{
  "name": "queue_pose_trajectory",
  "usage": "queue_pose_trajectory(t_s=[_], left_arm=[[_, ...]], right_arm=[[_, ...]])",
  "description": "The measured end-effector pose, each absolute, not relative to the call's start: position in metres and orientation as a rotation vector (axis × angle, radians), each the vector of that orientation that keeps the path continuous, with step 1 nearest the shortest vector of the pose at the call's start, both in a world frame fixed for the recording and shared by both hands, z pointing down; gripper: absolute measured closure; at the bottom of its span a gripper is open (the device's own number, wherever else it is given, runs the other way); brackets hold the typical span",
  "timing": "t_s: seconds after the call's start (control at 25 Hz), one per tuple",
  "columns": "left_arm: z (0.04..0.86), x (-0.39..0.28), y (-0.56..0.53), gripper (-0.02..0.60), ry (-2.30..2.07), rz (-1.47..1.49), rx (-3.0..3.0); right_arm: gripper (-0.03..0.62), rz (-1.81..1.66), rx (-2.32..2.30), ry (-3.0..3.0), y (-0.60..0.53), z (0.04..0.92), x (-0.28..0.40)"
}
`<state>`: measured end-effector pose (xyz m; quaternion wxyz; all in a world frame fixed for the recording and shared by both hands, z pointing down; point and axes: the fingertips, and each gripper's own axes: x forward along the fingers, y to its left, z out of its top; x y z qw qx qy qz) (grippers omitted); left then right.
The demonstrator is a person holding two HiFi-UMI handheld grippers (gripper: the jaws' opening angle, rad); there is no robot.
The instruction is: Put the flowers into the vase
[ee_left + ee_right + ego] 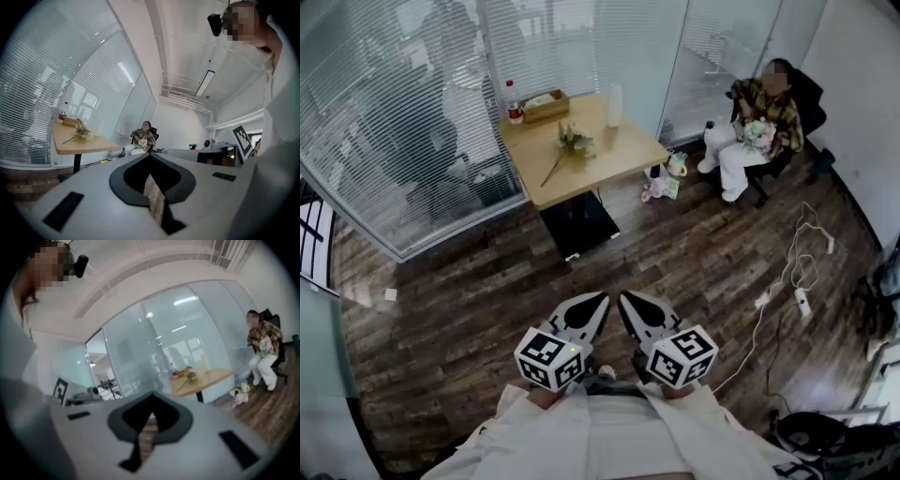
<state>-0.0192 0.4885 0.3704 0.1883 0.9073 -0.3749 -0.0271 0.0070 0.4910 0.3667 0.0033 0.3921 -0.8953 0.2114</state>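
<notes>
I'm standing well back from the wooden table (623, 150), with a stretch of dark plank floor (487, 291) between me and it, so the job hasn't really started. The left gripper (592, 306) is held close in front of my body, its jaws pressed together with nothing between them. The right gripper (634, 306) sits just beside it in the same condition: tips closed, empty, angled slightly toward the floor. The flowers (572, 142) lie flat on the tabletop near its middle, stem trailing toward the near edge, untouched. The tall pale vase (614, 105) stands upright toward the far side of the table, apart from the flowers and, as far as I can tell from here, with nothing in it. A red-labelled bottle (514, 101) and a shallow wooden box (546, 105) share the far left corner (neither is in the way). A seated person (759, 117) off to the right holds a separate bouquet. Everything is still to do, I'd judge: close the distance, open one gripper, take the stem, lift it and lower it into the vase
</notes>
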Motion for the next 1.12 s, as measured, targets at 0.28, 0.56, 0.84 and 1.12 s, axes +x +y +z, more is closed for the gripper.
queue_pose_trajectory(t_s=[0.28, 0.56, 0.84, 1.12], left_arm=[[0.374, -0.022, 0.491, 0.572, -1.049, -0.090, 2.519], [0.379, -0.022, 0.487, 0.572, -1.032, -0.074, 2.502], [0.381, -0.012, 0.483, 0.572, -1.005, -0.085, 2.500], [0.385, 0.012, 0.479, 0.572, -0.984, -0.087, 2.495]], right_arm=[[0.580, 0.603, 1.230, -2.782, 0.494, 0.367, 0.008], [0.581, 0.636, 1.229, -2.760, 0.489, 0.374, 0.010], [0.582, 0.726, 1.269, -2.785, 0.482, 0.374, 0.025], [0.580, 0.647, 1.337, -2.807, 0.476, 0.369, 0.054]])
